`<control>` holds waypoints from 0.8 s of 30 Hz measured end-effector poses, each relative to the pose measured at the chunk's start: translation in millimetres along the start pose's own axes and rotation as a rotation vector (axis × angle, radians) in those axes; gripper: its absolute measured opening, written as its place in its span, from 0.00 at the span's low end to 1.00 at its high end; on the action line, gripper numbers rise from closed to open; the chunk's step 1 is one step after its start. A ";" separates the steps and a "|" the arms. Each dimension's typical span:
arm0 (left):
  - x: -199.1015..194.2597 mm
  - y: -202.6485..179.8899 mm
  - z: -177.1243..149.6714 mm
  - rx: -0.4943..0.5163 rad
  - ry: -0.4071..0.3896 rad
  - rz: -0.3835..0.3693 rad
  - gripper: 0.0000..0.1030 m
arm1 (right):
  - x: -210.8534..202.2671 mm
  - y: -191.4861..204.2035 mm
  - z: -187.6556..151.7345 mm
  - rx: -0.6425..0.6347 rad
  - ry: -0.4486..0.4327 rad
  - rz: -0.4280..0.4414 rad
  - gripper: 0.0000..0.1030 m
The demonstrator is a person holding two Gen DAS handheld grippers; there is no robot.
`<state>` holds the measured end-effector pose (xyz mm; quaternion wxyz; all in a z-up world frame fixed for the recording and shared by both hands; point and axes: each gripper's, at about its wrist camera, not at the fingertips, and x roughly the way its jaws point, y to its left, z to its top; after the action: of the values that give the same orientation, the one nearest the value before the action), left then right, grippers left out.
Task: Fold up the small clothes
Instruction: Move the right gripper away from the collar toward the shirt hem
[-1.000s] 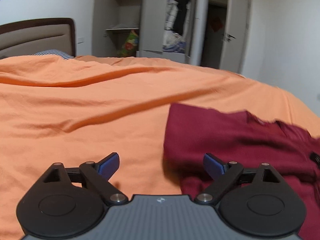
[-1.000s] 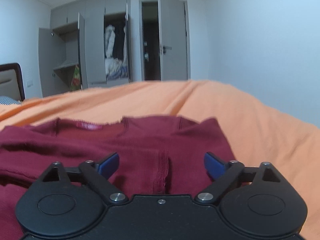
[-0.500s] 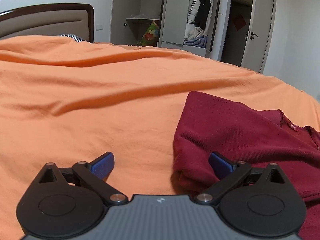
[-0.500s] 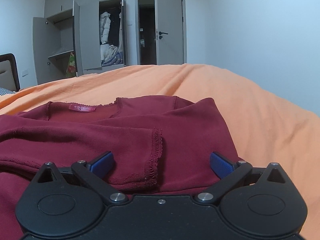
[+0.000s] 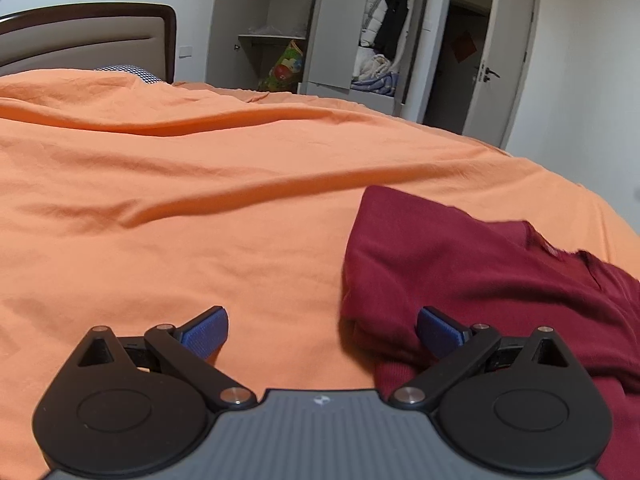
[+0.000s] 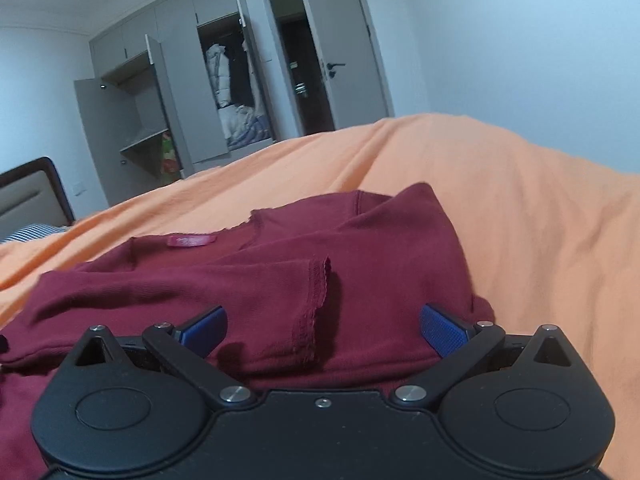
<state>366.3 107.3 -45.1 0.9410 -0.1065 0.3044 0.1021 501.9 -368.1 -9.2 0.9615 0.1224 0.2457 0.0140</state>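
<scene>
Partway, by the look of it. Left wrist view: left gripper (image 5: 322, 330), jaws wide apart and empty, low over the orange bedsheet (image 5: 200, 220); dark red long-sleeved top (image 5: 460, 264) at lower right of frame, its near-left folded edge between the fingers. Right wrist view: right gripper (image 6: 322, 330), jaws likewise apart, nothing held, directly over the top. Sleeve (image 6: 248, 292) already laid across the body, hemmed cuff centre frame; pink neck label (image 6: 191, 240) exposed at centre left. Judged remaining: the body folds and squaring, since the garment lies rumpled. Open wardrobe (image 6: 172, 112) at upper left.
</scene>
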 end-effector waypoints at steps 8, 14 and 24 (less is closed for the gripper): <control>-36.6 5.3 -22.5 0.056 0.035 -0.013 1.00 | -44.8 -7.3 -12.5 -0.047 0.073 0.053 1.00; -64.1 4.6 -47.2 0.115 0.052 -0.028 1.00 | -90.4 -17.1 -27.9 -0.087 0.101 0.050 1.00; -104.3 8.6 -89.7 0.205 0.023 -0.017 1.00 | -159.9 -32.3 -72.1 -0.222 0.145 0.034 1.00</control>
<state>231.8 78.7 -55.3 0.9443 -0.0137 0.3231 0.0611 325.9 -396.9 -3.2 0.9484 0.0179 0.3095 0.0661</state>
